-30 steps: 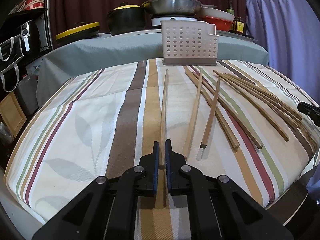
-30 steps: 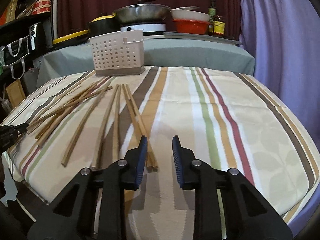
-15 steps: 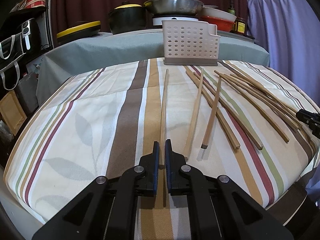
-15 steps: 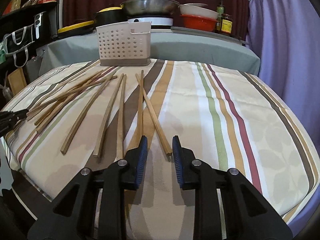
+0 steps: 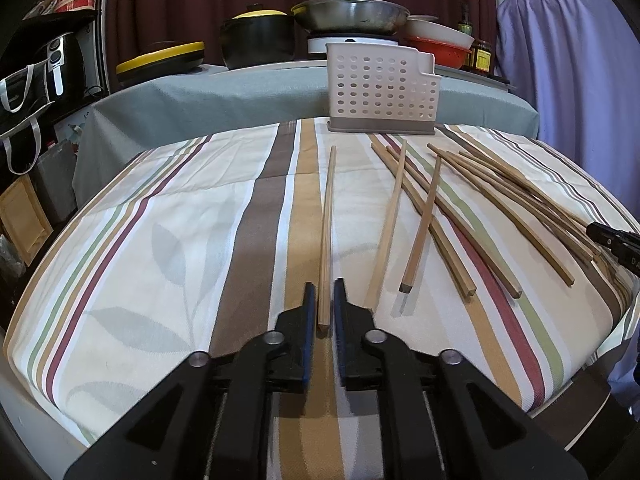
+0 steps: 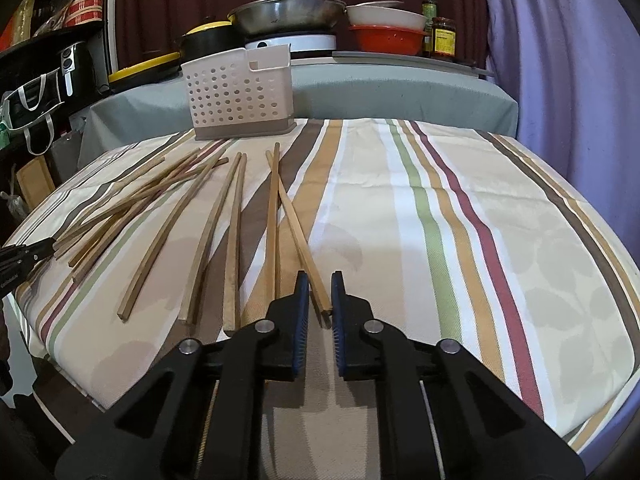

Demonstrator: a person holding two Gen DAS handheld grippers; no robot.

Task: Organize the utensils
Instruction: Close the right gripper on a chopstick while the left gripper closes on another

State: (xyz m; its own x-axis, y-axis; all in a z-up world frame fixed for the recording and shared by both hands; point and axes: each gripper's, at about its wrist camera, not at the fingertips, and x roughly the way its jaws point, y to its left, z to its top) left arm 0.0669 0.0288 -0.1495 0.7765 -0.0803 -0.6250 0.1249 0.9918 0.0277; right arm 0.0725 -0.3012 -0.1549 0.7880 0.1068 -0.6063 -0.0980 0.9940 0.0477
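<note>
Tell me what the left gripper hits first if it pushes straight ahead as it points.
Likely the chopstick whose near end lies between the jaws of the left gripper, then the tablecloth beneath; the holder stands farther back, slightly right.

Striped tablecloth with scattered chopsticks and a utensil holder

The table, covered by a striped, leaf-patterned tablecloth (image 5: 168, 248), carries a white perforated utensil holder (image 5: 380, 88) upright at 12 o'clock at its far edge. One lone chopstick (image 5: 326, 236) runs from centre toward 6 o'clock; two more (image 5: 390, 228) lie just beside it at 3 o'clock, and a loose crossed pile of chopsticks (image 5: 516, 196) spreads toward 2 o'clock.
</note>
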